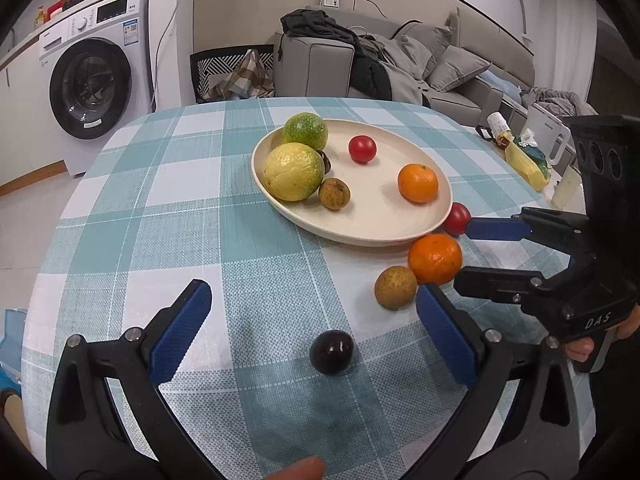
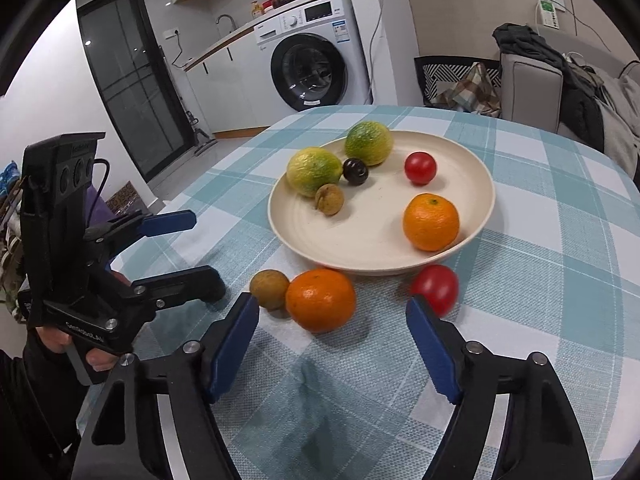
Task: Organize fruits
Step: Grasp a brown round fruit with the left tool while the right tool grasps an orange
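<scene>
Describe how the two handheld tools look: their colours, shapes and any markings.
Both are black plastic frames with silver bolts and two long fingers ending in ribbed blue pads. The left tool carries a tall black box with three round holes and a dark cable. The right tool bears the white letters "DAS" and a similar box. Each has a grey trigger handle held by a bare hand.

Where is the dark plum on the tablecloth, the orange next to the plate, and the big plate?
dark plum (image 1: 331, 352), left wrist view, middle of its shiny skin.
orange beside the plate (image 2: 320, 299), right wrist view, centre of its peel.
plate (image 2: 360, 248), right wrist view, bare floor of the dish.
</scene>
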{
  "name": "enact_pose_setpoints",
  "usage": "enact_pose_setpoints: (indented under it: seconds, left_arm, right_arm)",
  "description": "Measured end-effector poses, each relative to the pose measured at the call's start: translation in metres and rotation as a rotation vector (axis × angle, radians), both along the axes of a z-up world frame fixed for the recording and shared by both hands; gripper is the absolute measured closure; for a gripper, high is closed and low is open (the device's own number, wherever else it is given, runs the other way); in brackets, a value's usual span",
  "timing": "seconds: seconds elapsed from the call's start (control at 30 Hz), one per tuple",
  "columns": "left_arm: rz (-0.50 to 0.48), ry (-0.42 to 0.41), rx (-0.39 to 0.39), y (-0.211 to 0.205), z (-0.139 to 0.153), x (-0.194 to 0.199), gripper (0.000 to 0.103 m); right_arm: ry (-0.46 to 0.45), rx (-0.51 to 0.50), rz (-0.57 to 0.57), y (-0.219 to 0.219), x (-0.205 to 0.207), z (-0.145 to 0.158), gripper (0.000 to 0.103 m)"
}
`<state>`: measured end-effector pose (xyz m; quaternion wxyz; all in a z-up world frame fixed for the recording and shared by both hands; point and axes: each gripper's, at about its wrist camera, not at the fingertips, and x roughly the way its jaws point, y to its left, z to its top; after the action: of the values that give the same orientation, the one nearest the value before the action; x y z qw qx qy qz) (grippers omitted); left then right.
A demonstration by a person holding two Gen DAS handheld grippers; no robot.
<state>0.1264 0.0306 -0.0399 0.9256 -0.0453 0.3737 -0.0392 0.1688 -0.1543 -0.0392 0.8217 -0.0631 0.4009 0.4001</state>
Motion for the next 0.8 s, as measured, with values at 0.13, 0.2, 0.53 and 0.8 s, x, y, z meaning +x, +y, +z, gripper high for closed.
enact_pose_setpoints:
  seconds: [0.13, 0.2, 0.53, 0.8]
  left_arm:
    - [-0.003, 0.012, -0.001, 0.000, -0.003, 0.002, 0.001]
    - [-0.009, 0.020, -0.005, 0.000, -0.004, 0.003, 0.001]
    - [-0.049, 0.066, -0.017, -0.006, -0.013, 0.007, 0.001]
    - [-0.047, 0.071, -0.018, -0.007, -0.014, 0.008, 0.001]
  right_arm:
    - [0.012, -0.013, 0.010, 0.006, 0.001, -0.004, 0.035]
    - [0.027, -0.021, 0.018, 0.009, 0.003, -0.007, 0.042]
    - [0.062, -0.026, 0.012, 0.016, 0.010, -0.010, 0.057]
    - [0.046, -0.032, 0.014, 0.016, 0.008, -0.009, 0.061]
